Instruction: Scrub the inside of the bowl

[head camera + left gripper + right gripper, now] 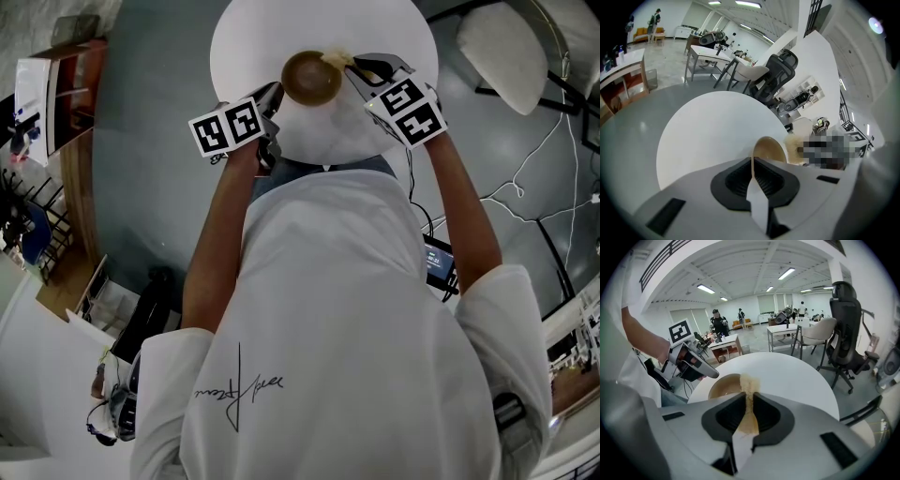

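**Both tongs clenched: bowl in the left, pad in the right**

My left tongs (753,174) are clamped shut on the thin rim of the brown round bowl (311,78). The rim's edge runs straight down between the two black ribbed pads. My right tongs (749,405) are pinched tight on a tan, coarse-textured scouring pad (748,386), and a strip of it is squeezed between the jaws. The pad's free end sticks out beyond them, right at the bowl's rim.

The bowl sits between the two tongs, at the near part of the round white worktop (394,28), with its hollow turned towards the pad. In the head view the pad lies against the bowl's far right edge. I cannot tell whether the bowl's base touches the worktop.

Grey floor (159,141) surrounds the worktop. A white chair (506,42) stands near it on my right. A black office chair (843,329) stands further off, with desks behind it.
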